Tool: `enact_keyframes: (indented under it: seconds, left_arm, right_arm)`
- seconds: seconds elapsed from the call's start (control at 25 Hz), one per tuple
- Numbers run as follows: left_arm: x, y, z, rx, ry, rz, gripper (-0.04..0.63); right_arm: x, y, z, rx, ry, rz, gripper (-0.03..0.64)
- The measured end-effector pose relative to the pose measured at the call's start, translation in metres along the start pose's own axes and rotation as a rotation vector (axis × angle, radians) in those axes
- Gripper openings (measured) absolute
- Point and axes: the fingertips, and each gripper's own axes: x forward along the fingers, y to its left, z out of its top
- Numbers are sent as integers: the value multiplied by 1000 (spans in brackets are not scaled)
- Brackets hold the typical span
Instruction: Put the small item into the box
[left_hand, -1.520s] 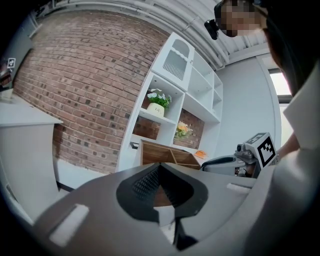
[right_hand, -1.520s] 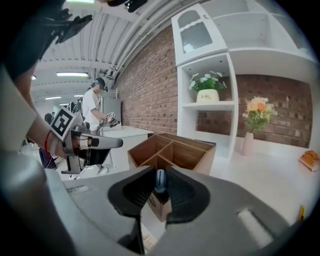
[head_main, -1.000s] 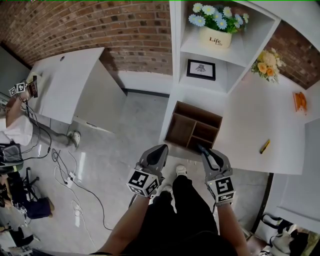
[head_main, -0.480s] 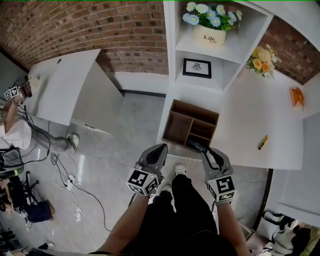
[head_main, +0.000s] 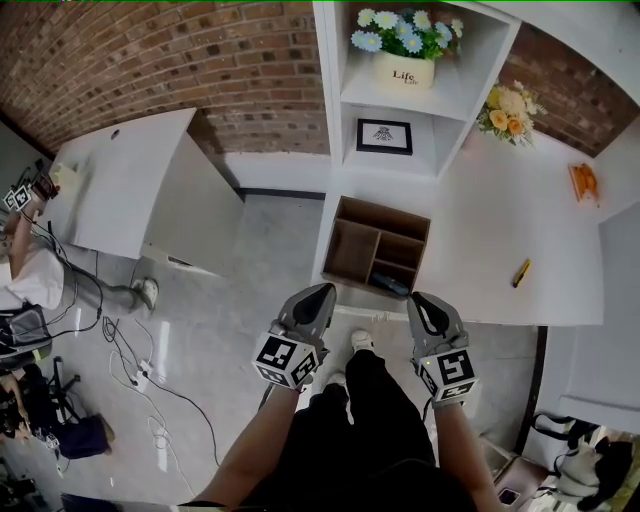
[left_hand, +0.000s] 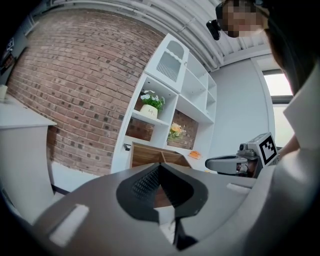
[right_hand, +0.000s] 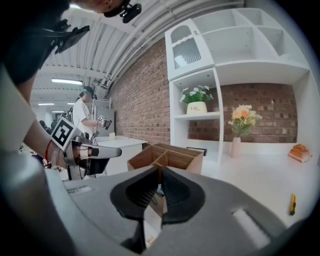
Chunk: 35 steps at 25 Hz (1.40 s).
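Observation:
The wooden box (head_main: 378, 254) with compartments stands at the near edge of the white table (head_main: 490, 240). A dark small item (head_main: 390, 285) lies in its near right compartment. A yellow small item (head_main: 521, 273) lies on the table to the right of the box. My left gripper (head_main: 318, 298) hangs shut and empty over the floor, just short of the box. Beside the box's near right corner, my right gripper (head_main: 424, 303) is shut and empty too. The box (right_hand: 167, 156) sits straight ahead in the right gripper view, beyond the right gripper (right_hand: 160, 167), and the yellow item (right_hand: 293, 201) is far right.
A white shelf unit (head_main: 400, 90) behind the box holds a flower pot (head_main: 404, 68) and a framed picture (head_main: 384, 136). A flower vase (head_main: 503, 108) and an orange object (head_main: 584, 183) stand on the table. Cables (head_main: 150, 370) lie on the floor at left, beside another white desk (head_main: 120, 180).
The head view has swung, so the box and table sit further left. The right gripper's tip has drawn back from the box's near right compartment, where the dark item now shows.

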Motion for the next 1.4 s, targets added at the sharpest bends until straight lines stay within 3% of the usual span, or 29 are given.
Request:
enact_keyframes:
  seconds: [0.68, 1.4]
  left_arm:
    - [-15, -5, 44, 36, -75, -43, 2]
    - [-38, -32, 71, 43, -145, -108, 2]
  right_arm:
    - [-55, -4, 39, 58, -125, -142, 3]
    - [-95, 16, 67, 48, -219, -222, 3]
